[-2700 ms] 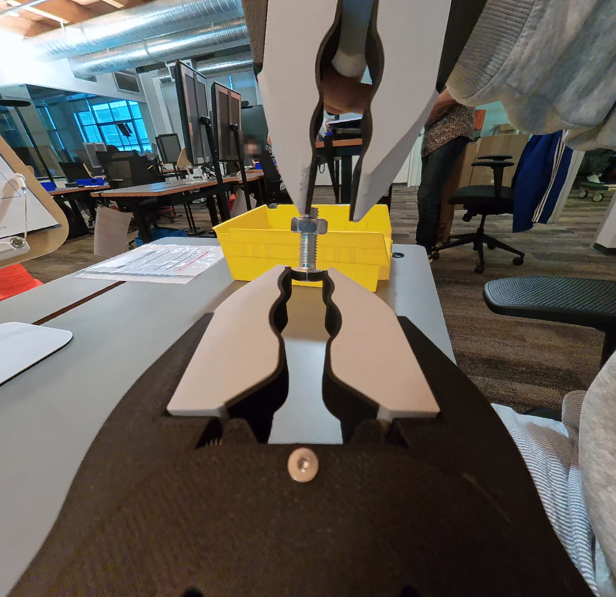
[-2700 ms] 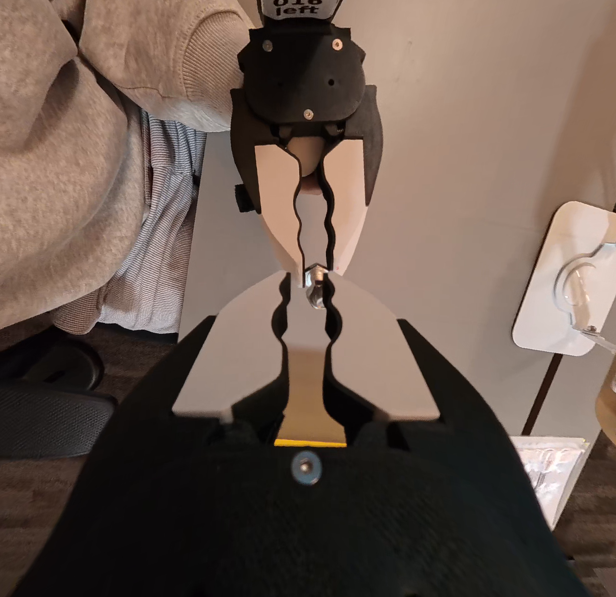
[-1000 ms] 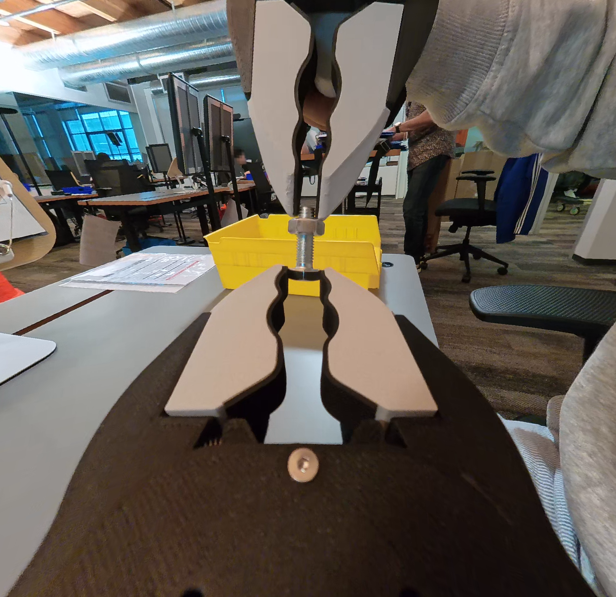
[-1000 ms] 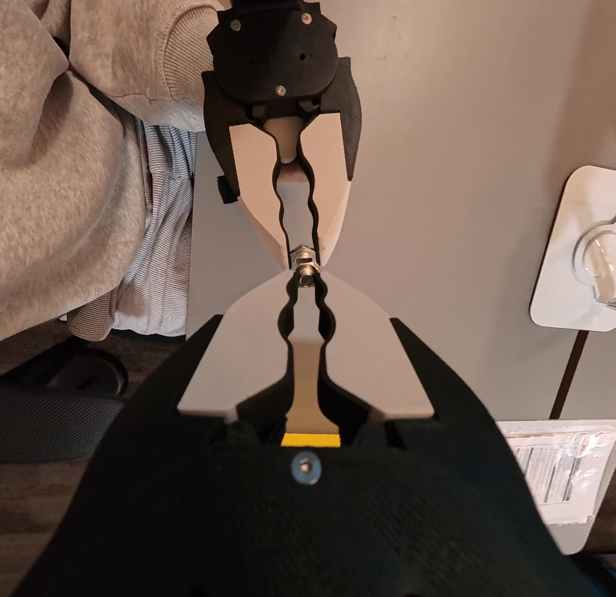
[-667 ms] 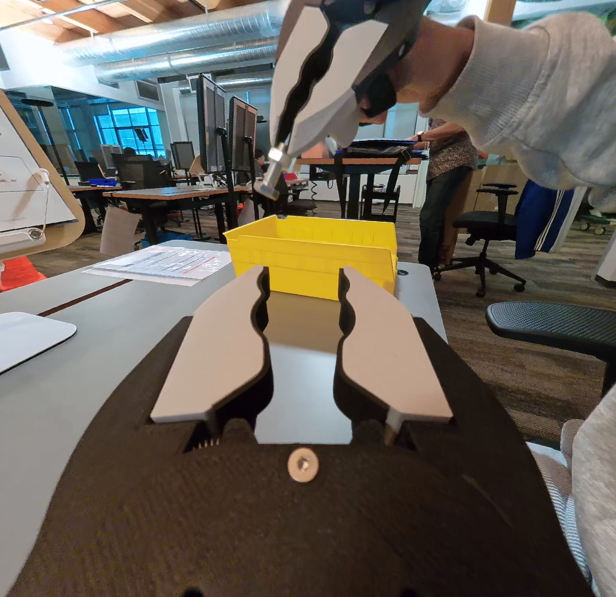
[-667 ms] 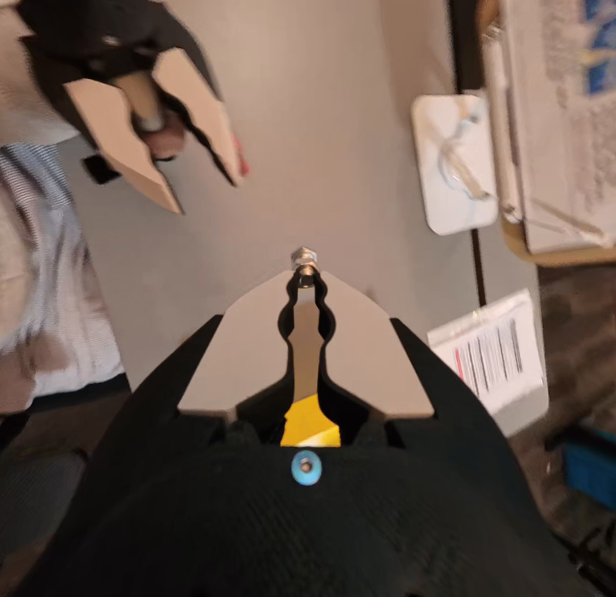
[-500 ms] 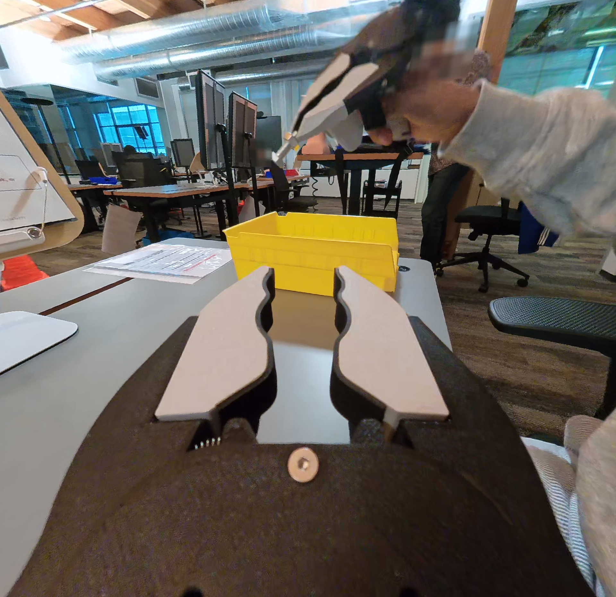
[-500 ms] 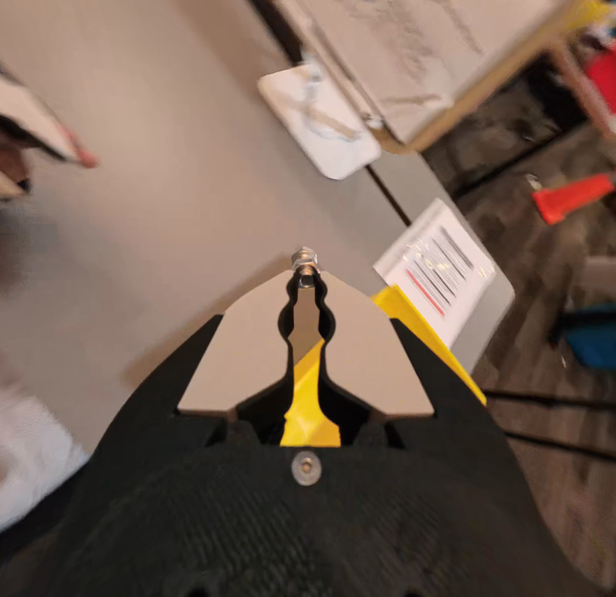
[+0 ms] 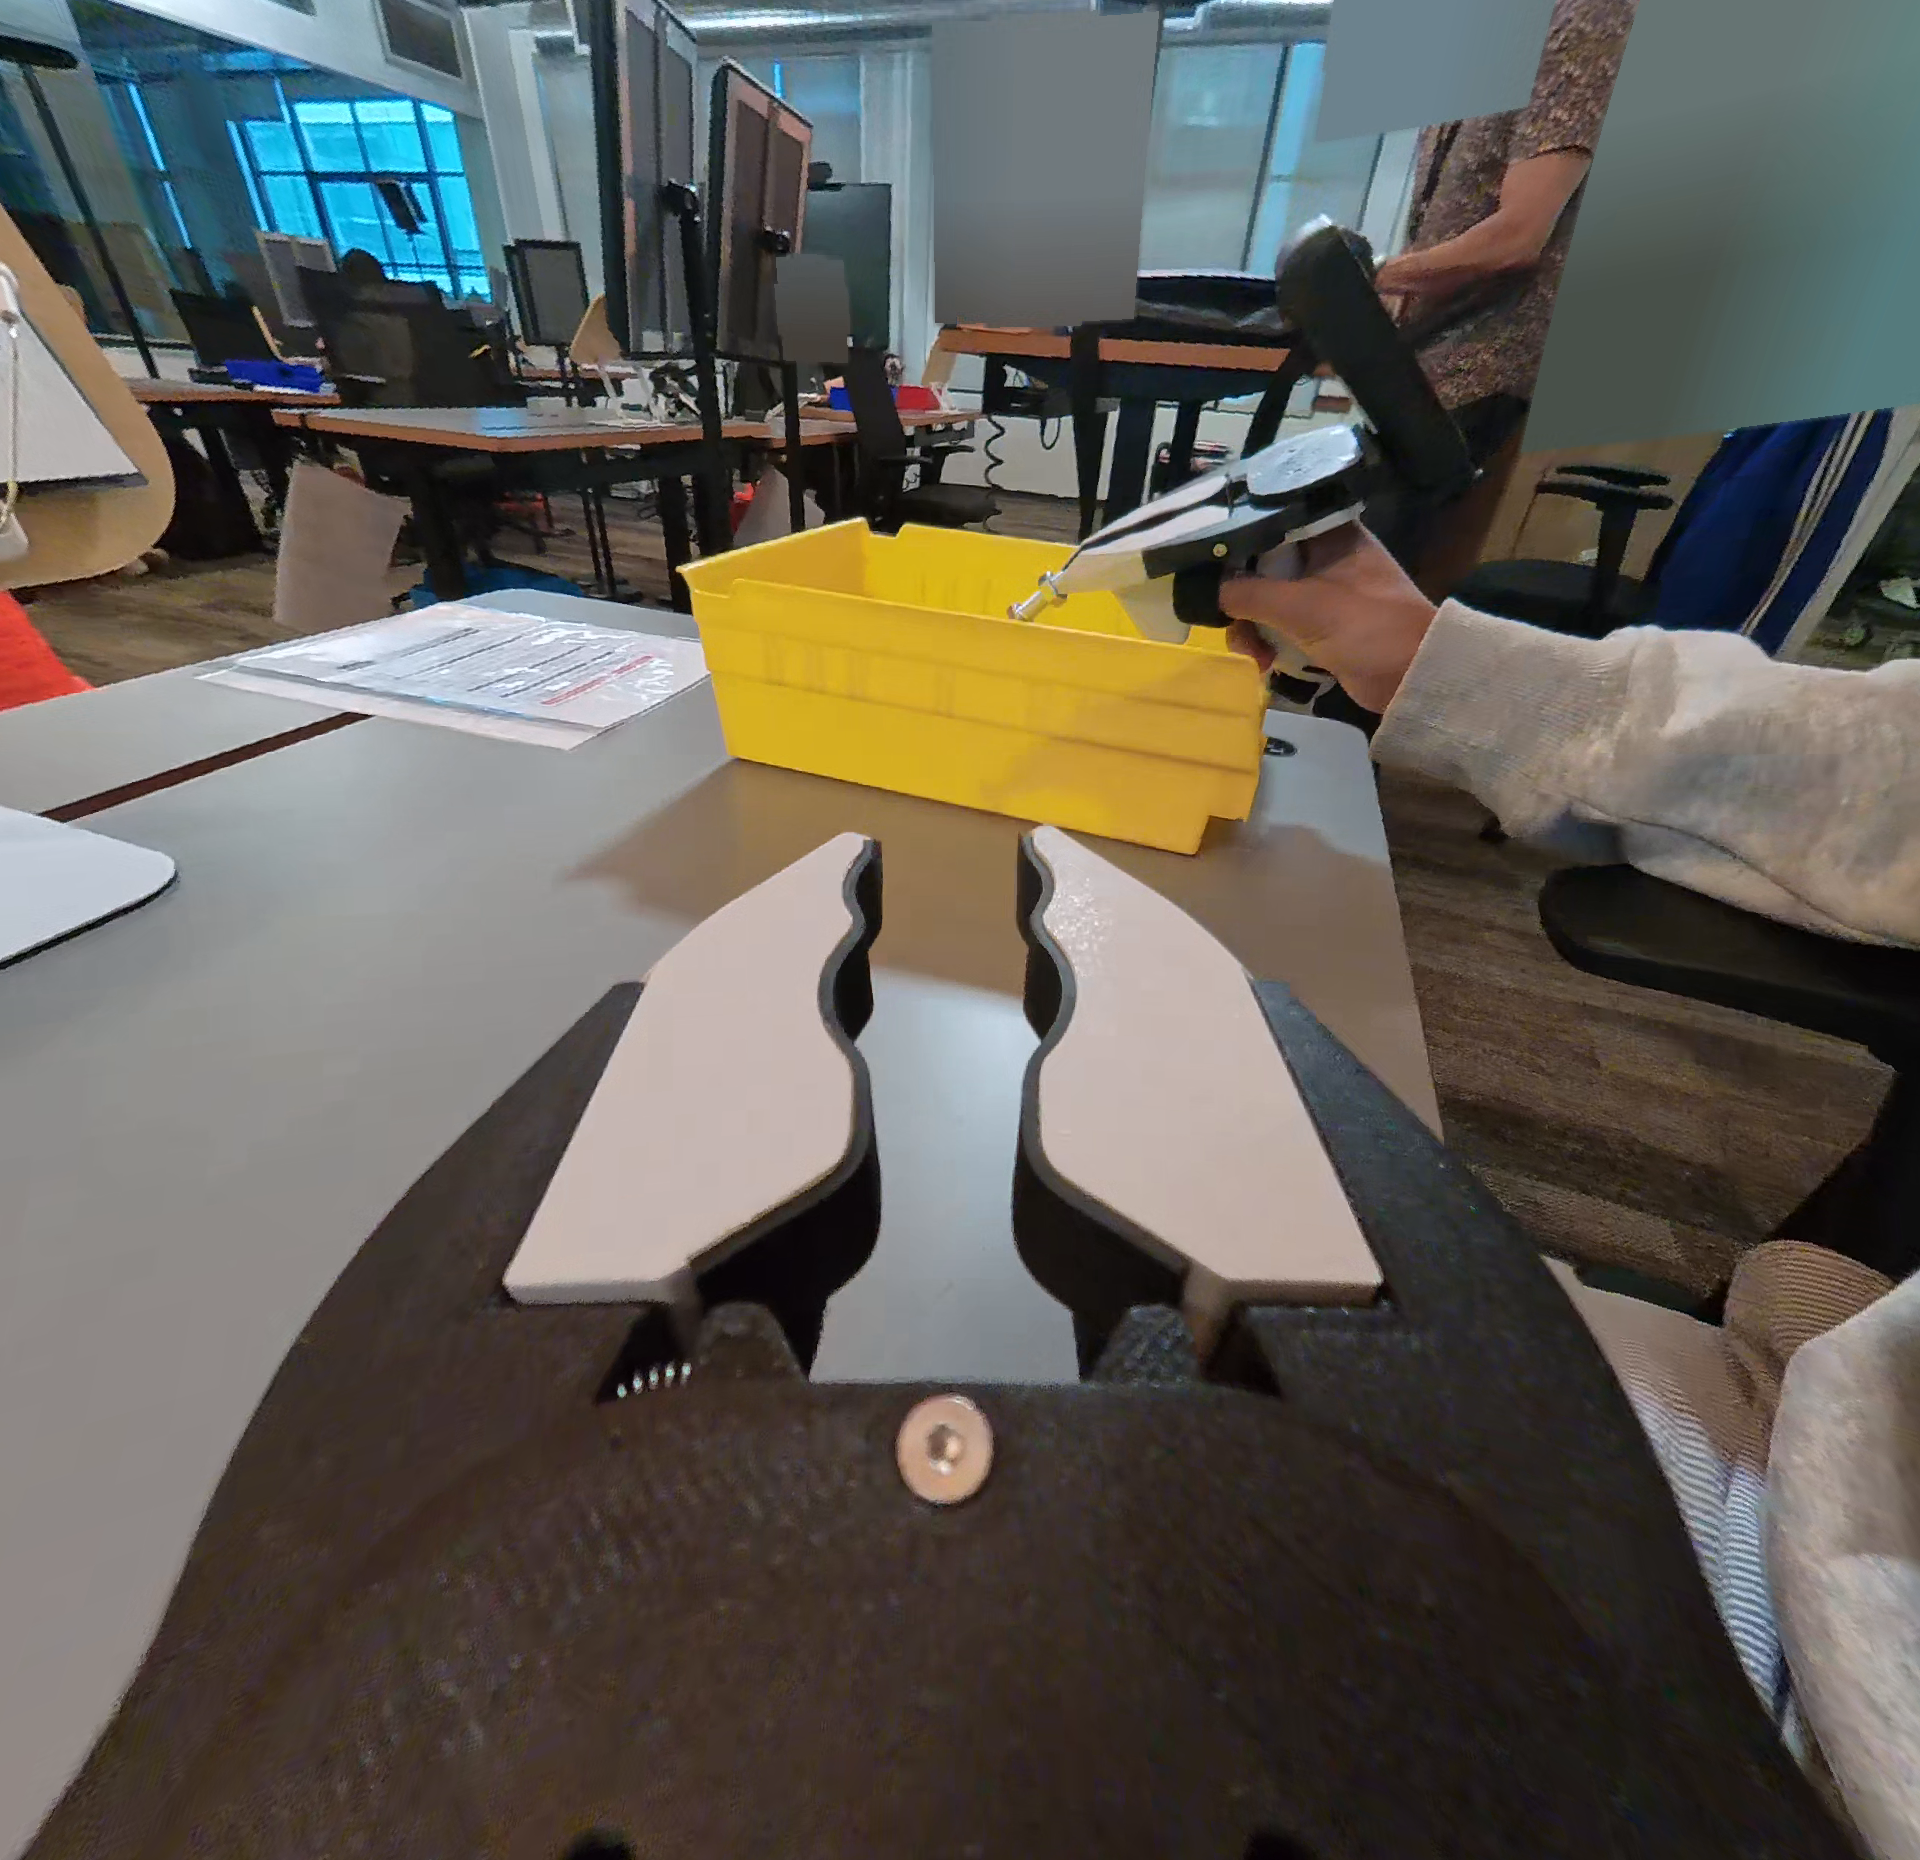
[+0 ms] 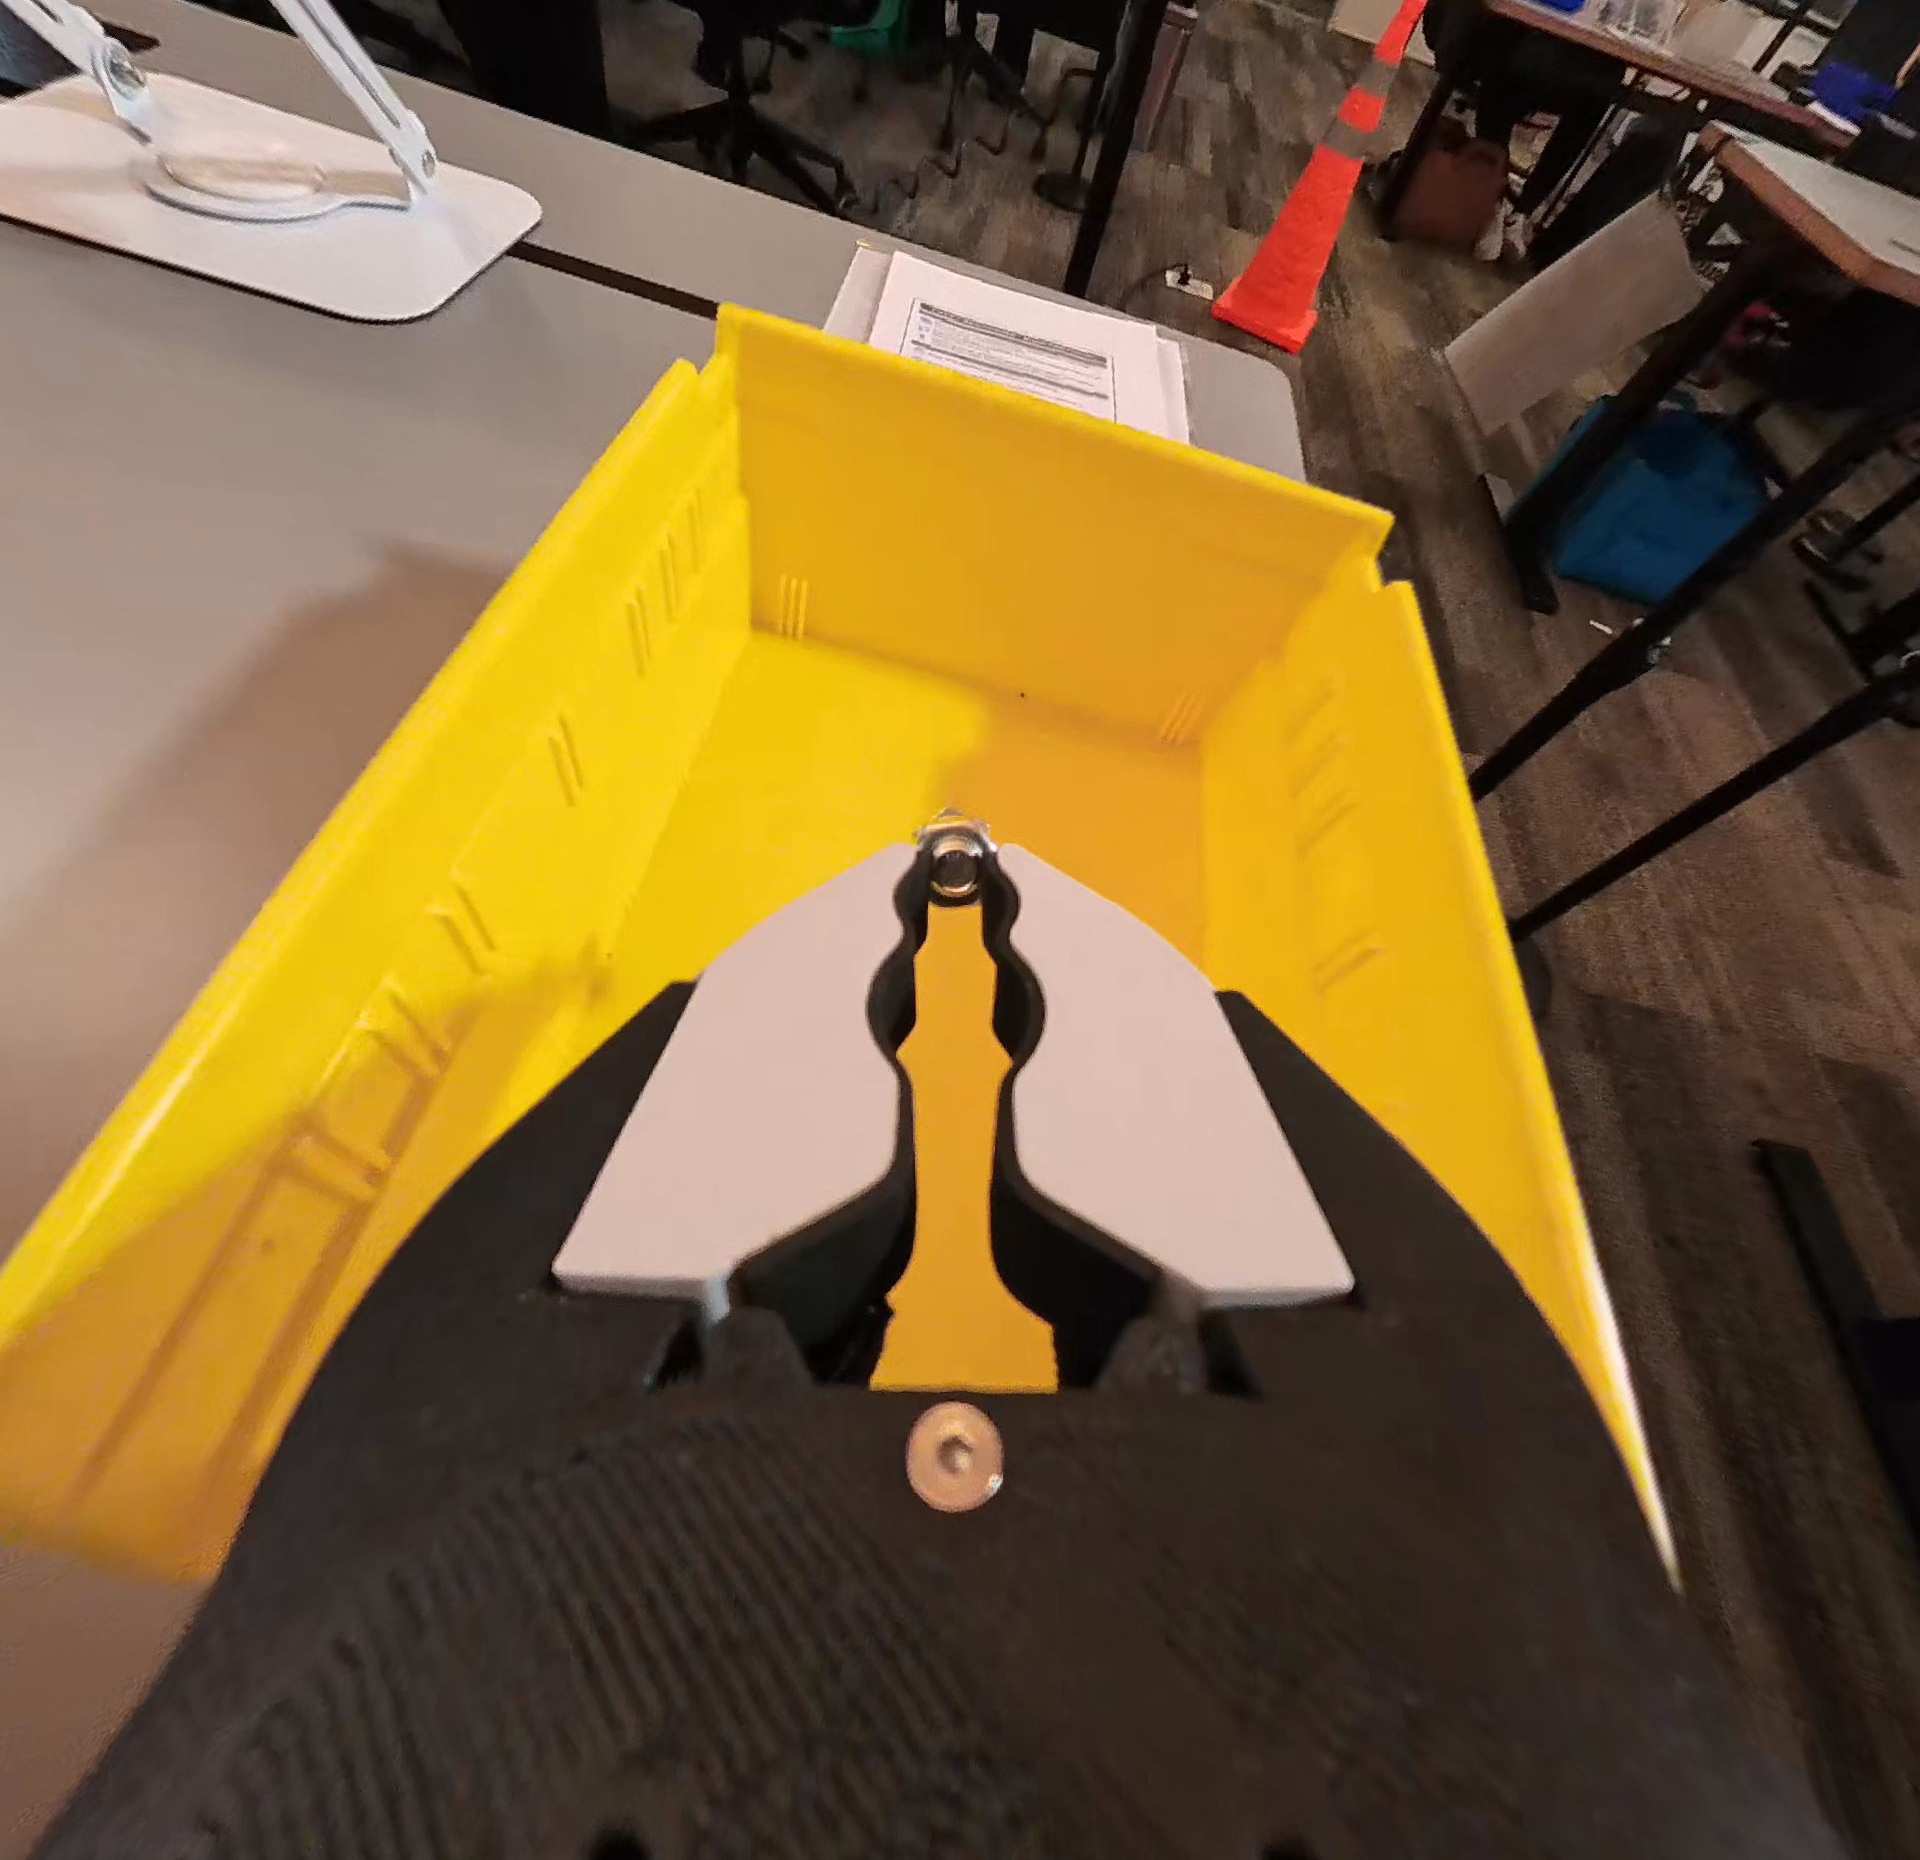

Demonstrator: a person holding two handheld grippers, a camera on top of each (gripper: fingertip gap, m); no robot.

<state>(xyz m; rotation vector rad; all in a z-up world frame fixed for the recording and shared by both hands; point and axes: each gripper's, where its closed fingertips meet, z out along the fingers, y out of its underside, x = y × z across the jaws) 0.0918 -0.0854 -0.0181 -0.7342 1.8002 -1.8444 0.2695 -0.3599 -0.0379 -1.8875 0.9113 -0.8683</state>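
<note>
the right gripper has its two fingers pressed together on a small metal bolt with a nut, pinched right at the fingertips so that the nut end sticks out just past them. seen from the left wrist view, the same right gripper is held by a hand in a pale grey sleeve, reaching in from the right side, and the bolt with a nut pokes out of its tips above the inside of the yellow bin. in the right wrist view the bolt hangs over the bin's floor, roughly in the middle between its side walls; whether it touches the floor cannot be told. the yellow bin holds nothing else that shows.

the left gripper has its fingers apart with nothing between them, low over the grey table, well short of the bin and apart from the bolt.

beyond the bin on the table lies a printed sheet in a clear sleeve; a white stand base sits off to the left. on the floor past the table stands an orange cone.
</note>
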